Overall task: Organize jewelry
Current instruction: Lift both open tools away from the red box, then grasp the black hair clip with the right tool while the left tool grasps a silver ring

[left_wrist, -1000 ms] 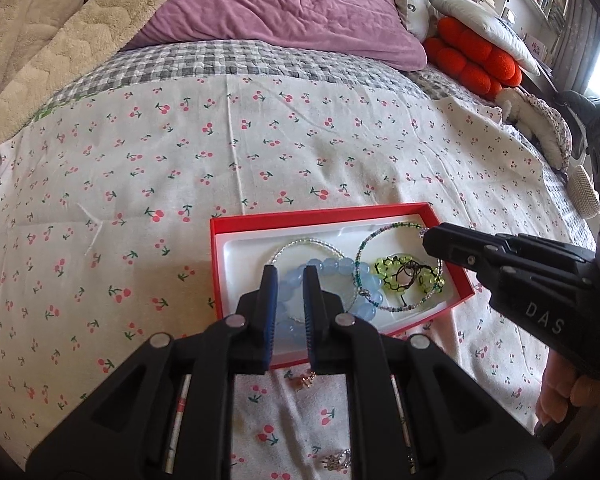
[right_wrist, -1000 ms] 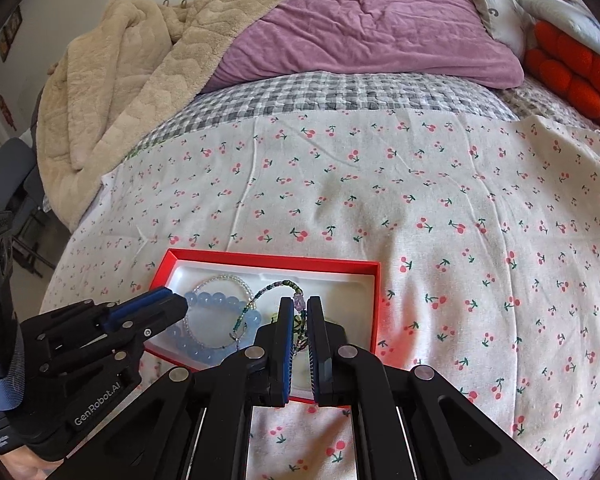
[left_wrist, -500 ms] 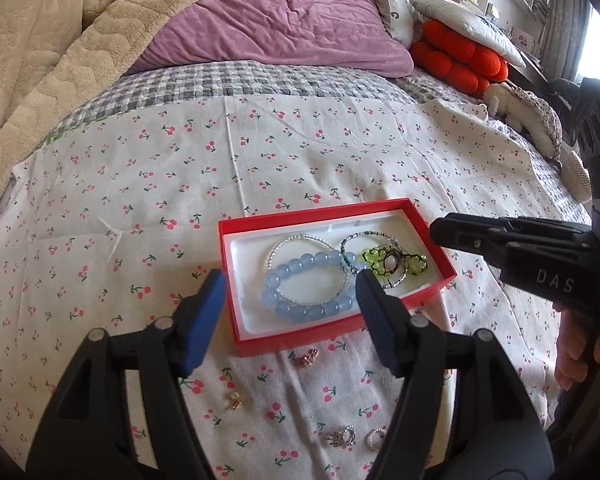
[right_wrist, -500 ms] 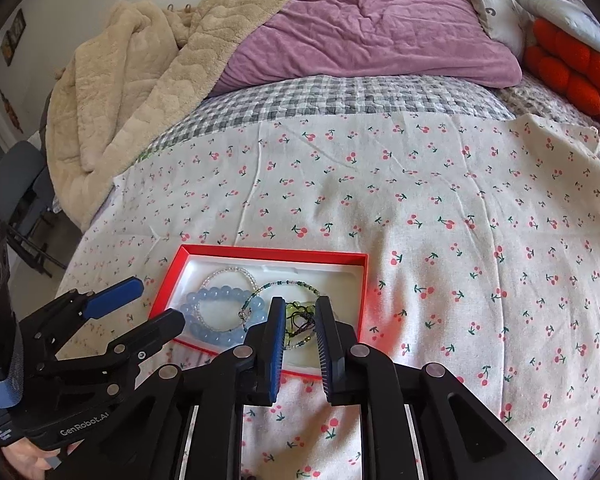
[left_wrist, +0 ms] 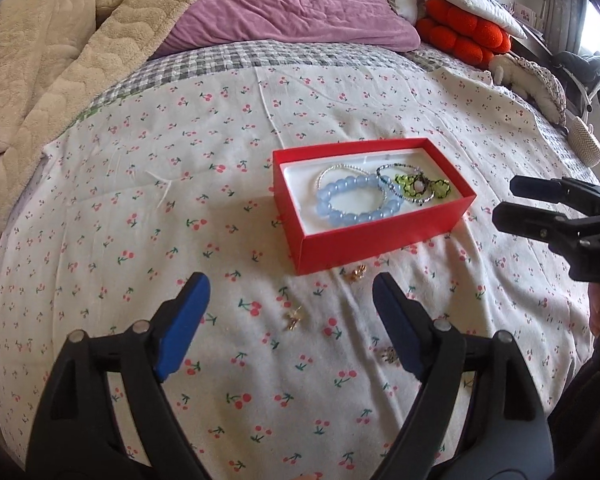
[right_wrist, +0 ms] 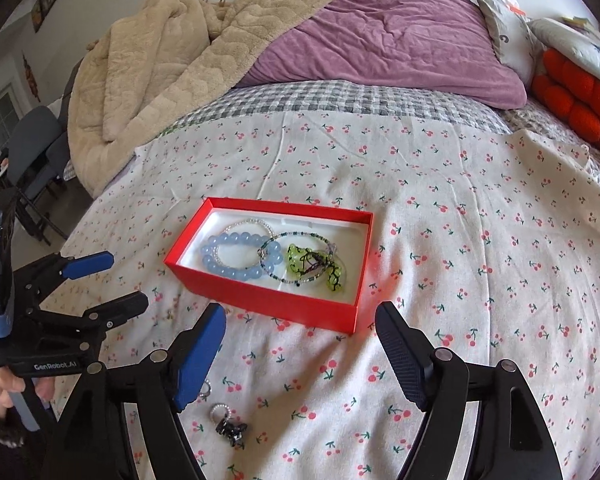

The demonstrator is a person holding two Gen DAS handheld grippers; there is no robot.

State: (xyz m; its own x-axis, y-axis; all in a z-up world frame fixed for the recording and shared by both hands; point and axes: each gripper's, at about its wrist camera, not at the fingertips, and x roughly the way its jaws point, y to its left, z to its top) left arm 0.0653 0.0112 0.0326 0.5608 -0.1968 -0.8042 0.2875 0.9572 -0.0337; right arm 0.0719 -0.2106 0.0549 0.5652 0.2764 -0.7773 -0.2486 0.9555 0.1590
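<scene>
Jewelry box (left_wrist: pixel 374 216), red with a white lining, sits on the cherry-print sheet (left_wrist: pixel 140 208), ahead of both grippers and touching neither. Inside the box: a blue bead bracelet (left_wrist: pixel 356 204) toward the left gripper's side, a thin silver bead bracelet (left_wrist: pixel 336 170) overlapping it, and a green flower bracelet (left_wrist: pixel 422 188) tangled with a dark beaded strand toward the right gripper's side.

Left gripper (left_wrist: pixel 290 320): jaws spread wide, nothing between them, held above the sheet short of the box's near wall. Loose on the sheet between and just ahead of its fingers: a small gold earring (left_wrist: pixel 294 317), a second gold piece (left_wrist: pixel 356 273) just beside the near wall of the box, and a silvery piece (left_wrist: pixel 388 354) next to the right finger.

Right gripper (right_wrist: pixel 300 340): jaws likewise wide apart, empty, also short of the box. Near its left finger lie a beaded ring (right_wrist: pixel 220 412) and a dark clustered piece (right_wrist: pixel 232 430), touching or nearly touching each other; cannot tell which.

Far beyond the box: a beige blanket (right_wrist: pixel 160 64) and a purple pillow (right_wrist: pixel 380 44).
</scene>
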